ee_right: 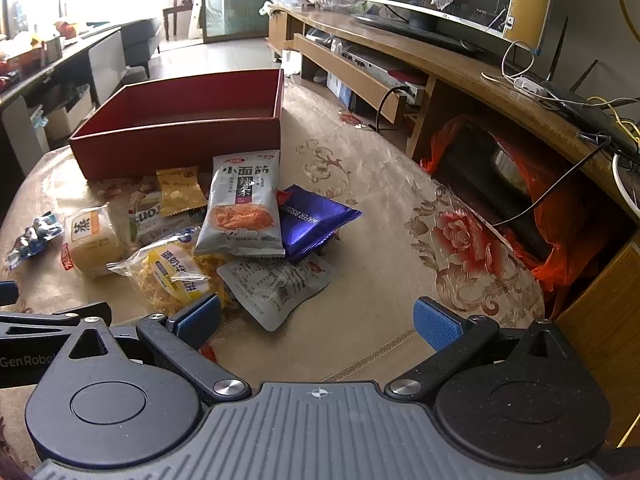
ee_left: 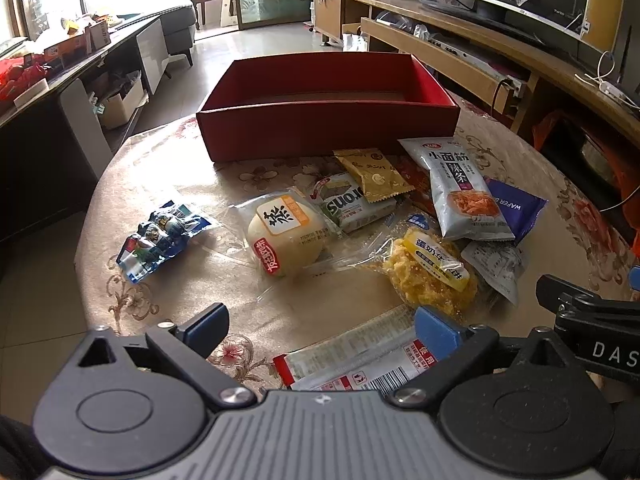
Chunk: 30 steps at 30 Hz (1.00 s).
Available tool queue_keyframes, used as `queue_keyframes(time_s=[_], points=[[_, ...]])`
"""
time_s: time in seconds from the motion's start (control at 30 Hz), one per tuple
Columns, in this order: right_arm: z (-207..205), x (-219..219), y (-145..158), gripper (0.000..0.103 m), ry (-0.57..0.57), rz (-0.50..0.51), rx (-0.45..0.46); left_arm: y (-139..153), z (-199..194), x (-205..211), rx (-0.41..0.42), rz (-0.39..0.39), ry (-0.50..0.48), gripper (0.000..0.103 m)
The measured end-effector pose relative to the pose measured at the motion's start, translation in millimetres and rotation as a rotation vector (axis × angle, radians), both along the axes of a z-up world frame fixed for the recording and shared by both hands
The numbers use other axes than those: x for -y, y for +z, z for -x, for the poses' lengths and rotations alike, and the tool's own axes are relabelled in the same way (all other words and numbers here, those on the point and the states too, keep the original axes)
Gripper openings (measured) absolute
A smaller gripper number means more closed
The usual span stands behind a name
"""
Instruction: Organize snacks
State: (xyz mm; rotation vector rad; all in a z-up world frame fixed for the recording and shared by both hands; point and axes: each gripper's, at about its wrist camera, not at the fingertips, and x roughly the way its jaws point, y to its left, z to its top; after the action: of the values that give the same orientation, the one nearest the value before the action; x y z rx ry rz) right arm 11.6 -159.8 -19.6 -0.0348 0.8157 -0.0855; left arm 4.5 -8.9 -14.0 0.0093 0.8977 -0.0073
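While both hand-held grippers, left (ee_left: 318,326) and right (ee_right: 318,318), hang spread and empty, snacks (ee_left: 360,216) lie overlapped on the tabletop (ee_left: 168,184) before the red box (ee_left: 328,114). Risk: pinching two packets together, or crushing the bun (ee_left: 286,236).

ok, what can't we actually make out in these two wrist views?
- Red box floor: both views, near wall hides most of it, so contents cannot be told.
- Red-and-white packet: left view, the left gripper body covers its near end.
- Orange-red packet: left view, buried under the gold packet and grey pouch.
- Purple wafer pack: right view, the grey pouch overlaps its left side.
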Motion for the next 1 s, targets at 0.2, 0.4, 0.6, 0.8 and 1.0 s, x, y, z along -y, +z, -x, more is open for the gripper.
queue_keyframes(time_s=[0.2, 0.4, 0.6, 0.8, 1.0], points=[[0.1, -0.2, 0.1, 0.103, 0.0, 0.001, 0.001, -0.1, 0.0, 0.1, 0.0, -0.001, 0.0, 0.098], [0.2, -0.2, 0.2, 0.103, -0.001, 0.003, -0.002, -0.6, 0.7, 1.7, -0.001, -0.002, -0.001, 0.098], [0.0, 0.9, -0.5, 0.103, -0.001, 0.004, -0.007, -2.3, 1.2, 3.2, -0.004, -0.004, -0.005, 0.098], [-0.3, 1.9, -1.6, 0.103, -0.003, 0.006, -0.017, -3.9, 0.3, 5.1, -0.01, -0.007, -0.017, 0.098], [-0.7, 4.4, -3.9, 0.103, -0.002, 0.006, -0.03, -8.5, -0.5, 7.2, -0.026, -0.012, -0.046, 0.098]])
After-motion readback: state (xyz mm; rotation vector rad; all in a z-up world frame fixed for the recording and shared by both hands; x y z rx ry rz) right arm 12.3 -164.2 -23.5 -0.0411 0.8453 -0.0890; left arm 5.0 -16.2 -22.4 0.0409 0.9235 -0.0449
